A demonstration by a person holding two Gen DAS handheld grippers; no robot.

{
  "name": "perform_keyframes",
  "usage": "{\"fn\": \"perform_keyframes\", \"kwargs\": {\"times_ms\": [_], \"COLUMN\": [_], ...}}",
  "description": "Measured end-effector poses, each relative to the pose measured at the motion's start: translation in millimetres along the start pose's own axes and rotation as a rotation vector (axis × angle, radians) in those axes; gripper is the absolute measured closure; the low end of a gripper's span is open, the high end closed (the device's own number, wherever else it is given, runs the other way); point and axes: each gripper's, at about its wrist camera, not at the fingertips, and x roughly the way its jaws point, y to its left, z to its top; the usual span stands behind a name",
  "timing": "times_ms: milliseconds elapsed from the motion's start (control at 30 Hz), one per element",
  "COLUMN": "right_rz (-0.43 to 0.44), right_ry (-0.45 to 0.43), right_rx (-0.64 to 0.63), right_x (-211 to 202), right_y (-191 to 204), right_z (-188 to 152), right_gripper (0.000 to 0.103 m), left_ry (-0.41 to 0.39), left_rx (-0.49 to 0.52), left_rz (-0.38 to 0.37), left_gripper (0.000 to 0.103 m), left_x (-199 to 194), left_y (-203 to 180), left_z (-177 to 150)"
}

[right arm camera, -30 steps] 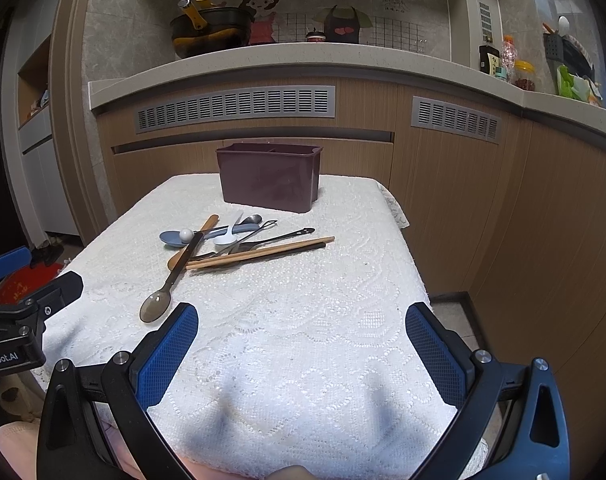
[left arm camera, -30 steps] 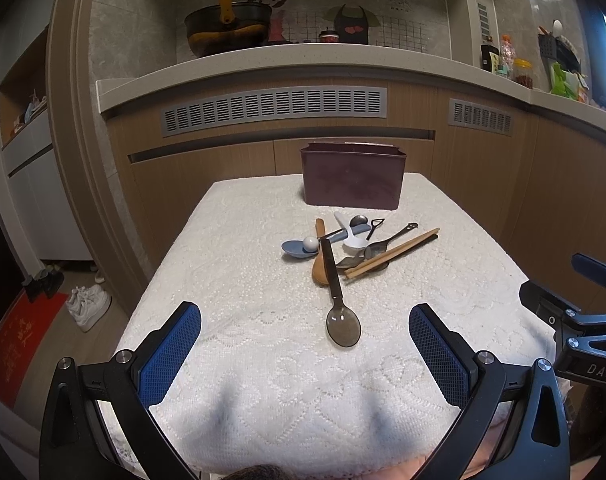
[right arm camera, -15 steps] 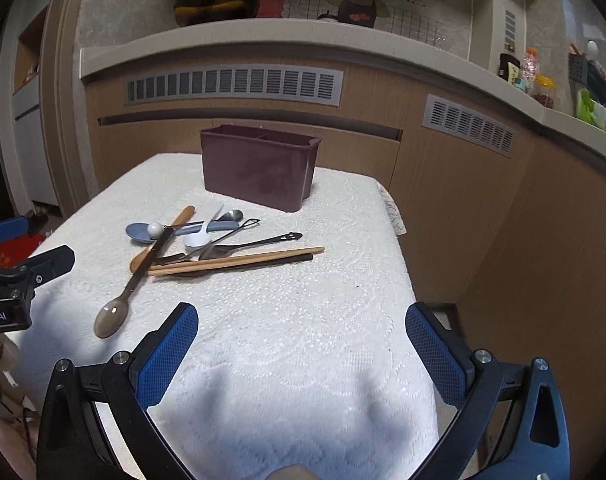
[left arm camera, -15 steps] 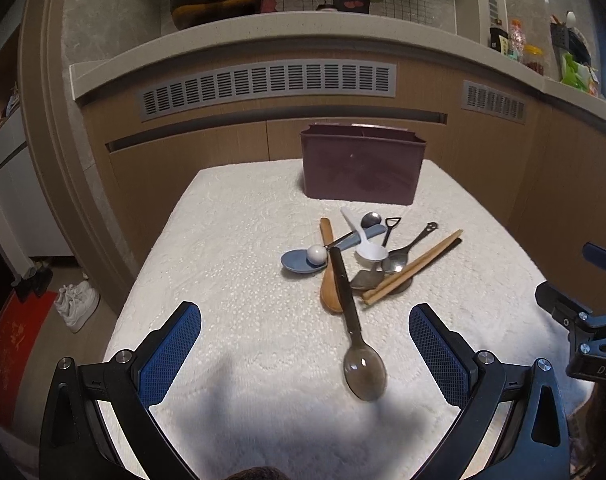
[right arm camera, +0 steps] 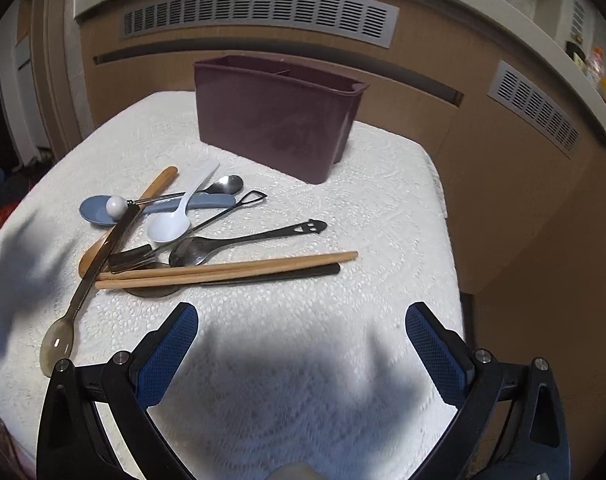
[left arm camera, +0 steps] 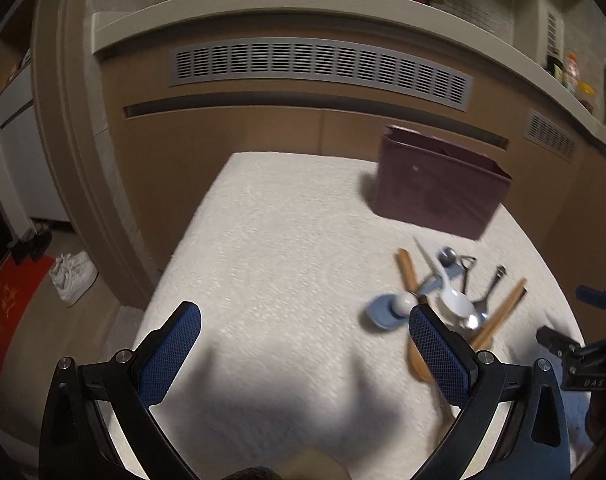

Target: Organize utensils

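A dark maroon utensil holder (right arm camera: pixel 279 120) (left arm camera: pixel 439 184) stands at the back of the white cloth-covered table (right arm camera: pixel 383 184). In front of it lies a pile: wooden chopsticks (right arm camera: pixel 227 270), a metal spoon with a smiley handle (right arm camera: pixel 243 240), a white plastic spoon (right arm camera: pixel 179 216), a blue spoon (right arm camera: pixel 99 210) with a white ball in it, a wooden spoon (right arm camera: pixel 159 182) and a long translucent brown spoon (right arm camera: pixel 79 308). My right gripper (right arm camera: pixel 301 344) hangs open just short of the chopsticks. My left gripper (left arm camera: pixel 305 344) is open over bare cloth, left of the pile (left arm camera: pixel 451 300).
Wooden cabinet fronts with grey vent grilles (left arm camera: pixel 319 66) rise behind the table under a pale counter. A white shoe (left arm camera: pixel 73 274) and a red mat (left arm camera: pixel 5 312) lie on the floor at the left. The table's right edge (right arm camera: pixel 451 240) drops to the floor.
Both grippers have moved forward and lower over the table. The right one has closed in on the chopsticks; the left has swung left, so the pile now sits at its right finger.
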Motion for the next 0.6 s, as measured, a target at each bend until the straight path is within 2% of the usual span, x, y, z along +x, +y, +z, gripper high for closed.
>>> {"fn": "perform_keyframes", "kwargs": {"times_ms": [133, 233, 400, 467, 600], "right_rz": [0.093, 0.131, 0.118, 0.088, 0.095], "right_ry": [0.034, 0.074, 0.143, 0.165, 0.173], "right_rx": [0.035, 0.147, 0.313, 0.308, 0.211], "right_x": [9.4, 17.9, 42.8, 53.9, 50.5], "right_y": [3.3, -0.6, -4.7, 0.6, 8.4], "right_z": [3.1, 7.5, 22.7, 28.1, 16.4], "right_gripper": [0.004, 0.03, 0.032, 0.032, 0.032], "left_ry": [-0.026, -0.033, -0.014, -0.007, 0.0], "left_rx": [-0.051, -0.078, -0.116, -0.121, -0.118], "left_rz": [0.016, 0.001, -0.034, -0.051, -0.065], "left_gripper": [0.0, 0.0, 0.0, 0.0, 0.0], "left_x": [3.3, 7.0, 18.6, 20.5, 21.1], "left_y": [16.1, 19.3, 17.3, 16.0, 14.4], "left_z": [4.1, 2.9, 2.7, 2.4, -1.0]}}
